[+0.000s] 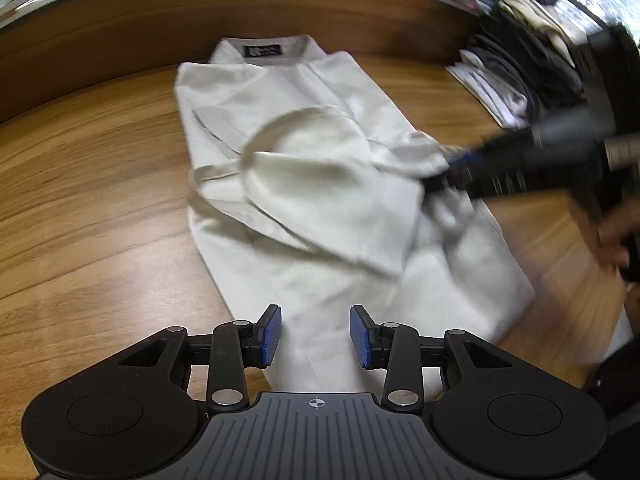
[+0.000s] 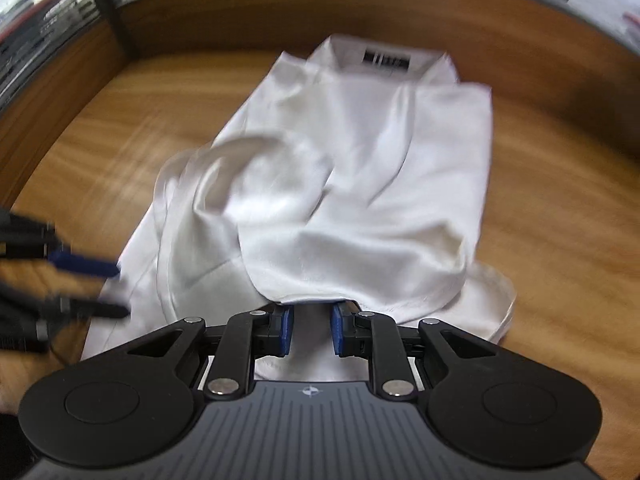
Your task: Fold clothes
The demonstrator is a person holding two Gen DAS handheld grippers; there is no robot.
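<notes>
Blue-padded left gripper sits lowest in its own view, jaws apart with nothing between them, hovering just over the bottom hem of the white shirt. That shirt lies lengthwise on the wooden worktop, collar and its black label at the far end, one side already flopped over the middle in a loose, curled fold.

From the right, the right gripper reaches in at that folded-over bit, pretty blurred. In its own wrist view the jaws are parted, with the edge of the fold draped right over the tips, so I honestly can't tell if it's pinching any cloth.

Off past the shirt on the right there's a stack of folded clothes, mostly dark and white, near the worktop's back corner.
</notes>
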